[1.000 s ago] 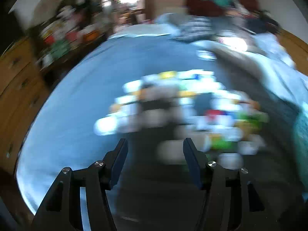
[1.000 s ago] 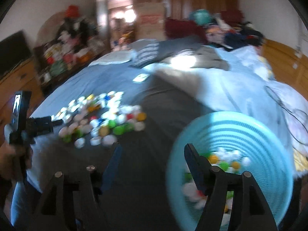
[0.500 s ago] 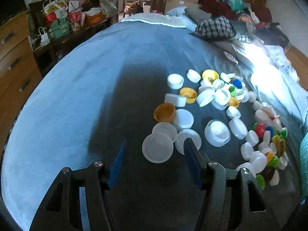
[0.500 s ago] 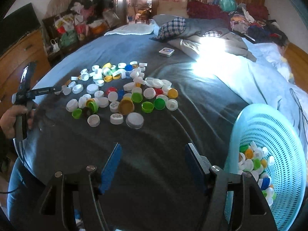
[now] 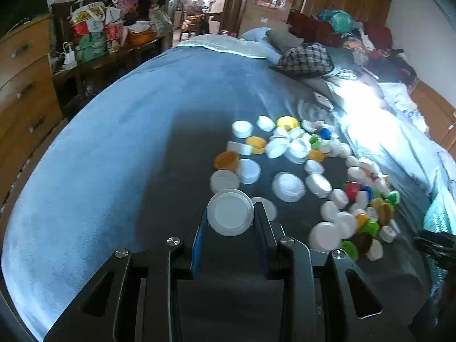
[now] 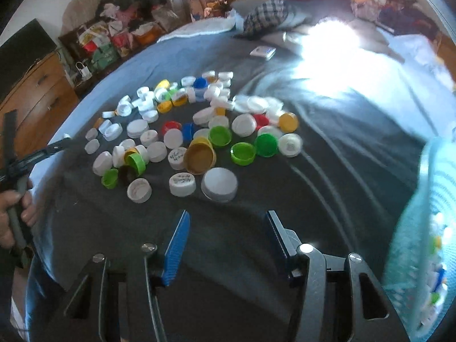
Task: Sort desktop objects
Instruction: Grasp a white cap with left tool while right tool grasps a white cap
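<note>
Many plastic bottle caps (image 6: 199,131), white, green, yellow, red and blue, lie scattered on a dark grey bedspread (image 6: 327,171). In the left wrist view my left gripper (image 5: 230,219) has its jaws closing on a large flat white lid (image 5: 230,212) at the near edge of the pile; both pads touch its rim. In the right wrist view my right gripper (image 6: 228,213) is open and closing with nothing between its fingers. It hovers just short of a big white cap (image 6: 219,184) and a brown-yellow cap (image 6: 199,158).
A light blue mesh basket (image 6: 427,199) holding several caps stands at the right on the bed. A hand (image 6: 11,213) holds the left gripper at the far left. Pillows and clothes (image 5: 307,57) lie at the far end; wooden drawers (image 5: 22,85) stand left of the bed.
The left jaws narrowed around the large white lid, which lay loose ahead of them before. The right gripper swung down from the basket toward the near edge of the pile, its jaws narrowing.
</note>
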The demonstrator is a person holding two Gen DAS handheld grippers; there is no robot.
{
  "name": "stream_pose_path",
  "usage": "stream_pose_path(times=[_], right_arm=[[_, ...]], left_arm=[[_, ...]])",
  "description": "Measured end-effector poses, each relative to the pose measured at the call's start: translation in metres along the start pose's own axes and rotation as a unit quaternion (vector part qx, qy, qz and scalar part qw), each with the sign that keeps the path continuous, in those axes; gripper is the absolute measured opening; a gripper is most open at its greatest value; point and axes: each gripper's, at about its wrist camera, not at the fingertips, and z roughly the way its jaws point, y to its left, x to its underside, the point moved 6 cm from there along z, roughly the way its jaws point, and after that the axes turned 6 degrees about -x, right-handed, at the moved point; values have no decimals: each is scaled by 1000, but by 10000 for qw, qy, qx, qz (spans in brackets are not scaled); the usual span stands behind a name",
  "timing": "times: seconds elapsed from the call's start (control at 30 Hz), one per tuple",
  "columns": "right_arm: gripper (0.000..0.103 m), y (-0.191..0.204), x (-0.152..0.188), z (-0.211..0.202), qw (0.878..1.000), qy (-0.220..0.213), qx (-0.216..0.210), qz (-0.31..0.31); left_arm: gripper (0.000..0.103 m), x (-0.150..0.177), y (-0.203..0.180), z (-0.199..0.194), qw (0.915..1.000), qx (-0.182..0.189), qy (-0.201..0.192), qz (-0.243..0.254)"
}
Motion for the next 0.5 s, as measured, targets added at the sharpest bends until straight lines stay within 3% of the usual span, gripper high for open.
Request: stream_pose_path(times=[0.13,0.3,0.33,0.4,0.5], right_arm=[[59,-4,-15,32,9996,78,-183,180],[57,-11,-16,60,9991,331,-106,241],[56,-11,-15,62,9993,316,-84,201],[44,-11,-16,60,9995,243,-63,199],[44,-8,-17,45,9999,71,-1,145]], left_arm=[[27,-2,-5,0,9999,94,42,-43],[27,0,-12,2,9998,136,123,-15],[27,1,-13,2,9998,141,128,-1],[27,2,-17,0,9998,157,115,36],[27,3,-22,-4,9998,154,92,74]])
